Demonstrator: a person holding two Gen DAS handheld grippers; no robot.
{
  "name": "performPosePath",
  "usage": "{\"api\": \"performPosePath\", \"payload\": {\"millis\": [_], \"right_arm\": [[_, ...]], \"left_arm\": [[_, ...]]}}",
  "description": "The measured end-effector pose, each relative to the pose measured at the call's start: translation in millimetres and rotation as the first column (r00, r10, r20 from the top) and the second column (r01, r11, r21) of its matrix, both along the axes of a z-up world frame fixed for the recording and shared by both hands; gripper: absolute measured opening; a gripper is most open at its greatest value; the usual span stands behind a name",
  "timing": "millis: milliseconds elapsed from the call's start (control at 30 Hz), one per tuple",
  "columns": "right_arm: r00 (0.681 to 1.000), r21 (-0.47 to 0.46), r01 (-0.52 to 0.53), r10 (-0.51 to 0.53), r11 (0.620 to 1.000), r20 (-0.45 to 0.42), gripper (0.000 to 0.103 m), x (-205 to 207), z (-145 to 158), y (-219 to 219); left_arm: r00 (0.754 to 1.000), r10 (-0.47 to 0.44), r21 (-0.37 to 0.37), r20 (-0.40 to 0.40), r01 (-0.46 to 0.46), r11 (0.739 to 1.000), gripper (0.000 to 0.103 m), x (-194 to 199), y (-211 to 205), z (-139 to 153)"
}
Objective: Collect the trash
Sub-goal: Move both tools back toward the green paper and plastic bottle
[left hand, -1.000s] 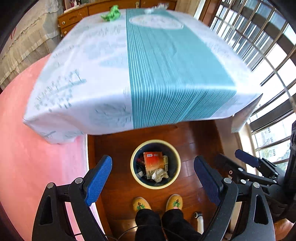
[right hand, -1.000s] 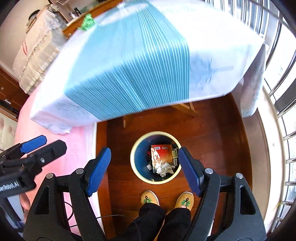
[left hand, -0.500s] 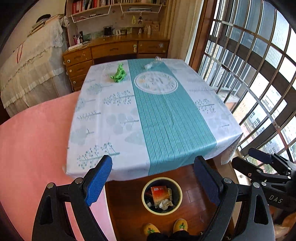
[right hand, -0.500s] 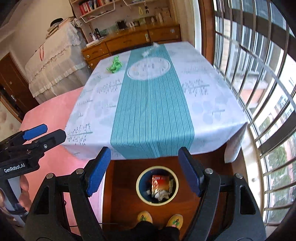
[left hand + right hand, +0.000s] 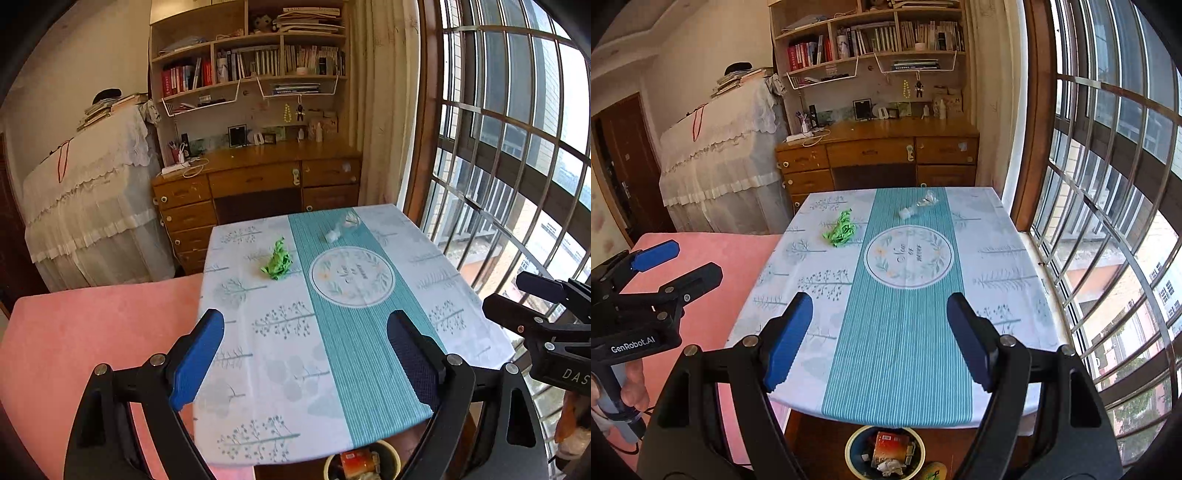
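A crumpled green wrapper (image 5: 277, 260) lies on the far left part of the table (image 5: 461, 325); it also shows in the right wrist view (image 5: 841, 229). A crumpled clear plastic bottle (image 5: 343, 226) lies on the teal stripe at the far edge, seen too in the right wrist view (image 5: 919, 206). A round bin (image 5: 855, 441) holding trash stands on the floor below the near table edge, partly seen in the left wrist view (image 5: 388, 448). My left gripper (image 5: 306, 362) and right gripper (image 5: 879, 339) are both open and empty, held above the near edge.
A pink cushion (image 5: 92, 332) lies left of the table. A wooden desk with drawers (image 5: 258, 184) and bookshelves stand behind it. A barred window (image 5: 1108, 184) runs along the right side. A cloth-covered cabinet (image 5: 92, 203) stands at the far left.
Both grippers have tilted up from looking down at the bin to looking across the table top. The bin has dropped to the bottom of both views. Both jaws stayed open.
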State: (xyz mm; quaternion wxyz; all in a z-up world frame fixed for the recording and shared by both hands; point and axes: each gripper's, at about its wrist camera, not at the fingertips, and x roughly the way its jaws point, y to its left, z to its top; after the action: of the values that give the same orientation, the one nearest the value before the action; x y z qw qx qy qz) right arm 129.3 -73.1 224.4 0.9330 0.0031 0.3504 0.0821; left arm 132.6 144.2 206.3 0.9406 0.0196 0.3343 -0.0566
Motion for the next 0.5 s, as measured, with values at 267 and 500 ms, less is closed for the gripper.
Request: {"api": "performPosePath", "payload": {"millis": [267,500], "right_arm": [[0.997,0.043,-0.032,0.034,0.999,-0.062,0.073,147,-27,-21],[0.977,0.08,-0.07,0.085,0.994,-0.197,0.068,319,-111,-61]], "left_arm": [[0.994,0.092,0.036,-0.06,-0.09,0.995,0.091,137,0,-12],[0.962,0.192,0.085,-0.194,-0.178,0.98,0.089,292,-21,-88]]}}
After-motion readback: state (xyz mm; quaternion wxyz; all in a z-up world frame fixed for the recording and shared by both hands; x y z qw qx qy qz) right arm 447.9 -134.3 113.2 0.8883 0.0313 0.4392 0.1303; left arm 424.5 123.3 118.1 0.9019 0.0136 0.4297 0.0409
